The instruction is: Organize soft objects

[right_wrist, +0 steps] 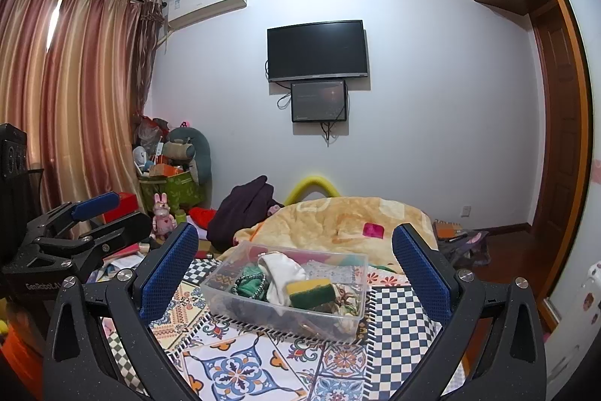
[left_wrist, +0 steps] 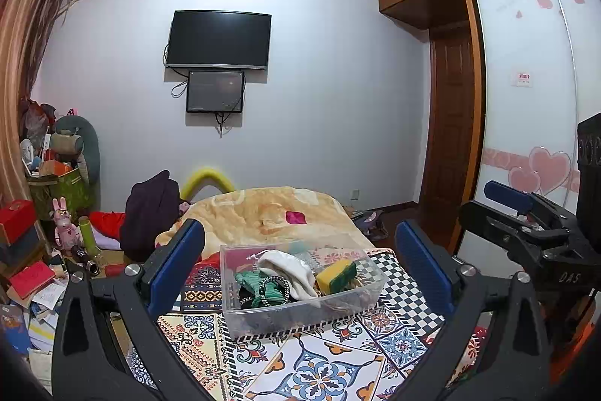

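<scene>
A clear plastic bin [left_wrist: 300, 318] [right_wrist: 225, 303] stands on the patterned bedspread. In it lie a white cloth [left_wrist: 289, 269] [right_wrist: 283, 275], a green fabric piece with a beaded band [left_wrist: 263, 288] [right_wrist: 249, 282] and a yellow-green sponge [left_wrist: 336, 275] [right_wrist: 310, 290]. My left gripper [left_wrist: 300, 258] is open and empty, held above and before the bin. My right gripper [right_wrist: 295, 258] is open and empty, also before the bin. Each gripper shows at the side of the other's view, the right one [left_wrist: 522, 217] and the left one [right_wrist: 86, 220].
The patterned bedspread [left_wrist: 319, 363] [right_wrist: 240, 363] covers the near bed. A folded beige blanket [left_wrist: 270, 213] [right_wrist: 345, 220] and a dark garment [left_wrist: 150, 213] [right_wrist: 244, 209] lie beyond the bin. Cluttered boxes and toys [left_wrist: 56, 194] [right_wrist: 169, 183] fill the left. A wardrobe [left_wrist: 526, 81] stands right.
</scene>
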Available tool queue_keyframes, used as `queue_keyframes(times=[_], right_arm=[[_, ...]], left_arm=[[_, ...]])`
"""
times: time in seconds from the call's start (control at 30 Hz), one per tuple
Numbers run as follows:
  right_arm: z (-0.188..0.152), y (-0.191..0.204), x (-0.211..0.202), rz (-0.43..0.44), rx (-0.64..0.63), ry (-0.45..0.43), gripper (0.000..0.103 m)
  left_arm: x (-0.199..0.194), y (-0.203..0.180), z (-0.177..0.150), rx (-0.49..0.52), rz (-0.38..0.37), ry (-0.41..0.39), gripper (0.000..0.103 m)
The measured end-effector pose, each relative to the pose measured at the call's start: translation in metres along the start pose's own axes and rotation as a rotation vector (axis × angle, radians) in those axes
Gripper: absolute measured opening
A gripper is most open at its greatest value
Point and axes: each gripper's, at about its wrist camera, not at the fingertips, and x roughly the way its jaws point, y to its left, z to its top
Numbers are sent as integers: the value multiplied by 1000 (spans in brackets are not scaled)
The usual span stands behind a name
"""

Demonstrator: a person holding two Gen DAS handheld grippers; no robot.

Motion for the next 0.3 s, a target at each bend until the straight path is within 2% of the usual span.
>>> queue_keyframes(times=[0.3], right_arm=[[0, 0, 1, -2, -6, 2, 103]], left_arm=[[1, 0, 1, -12, -15, 12, 103]])
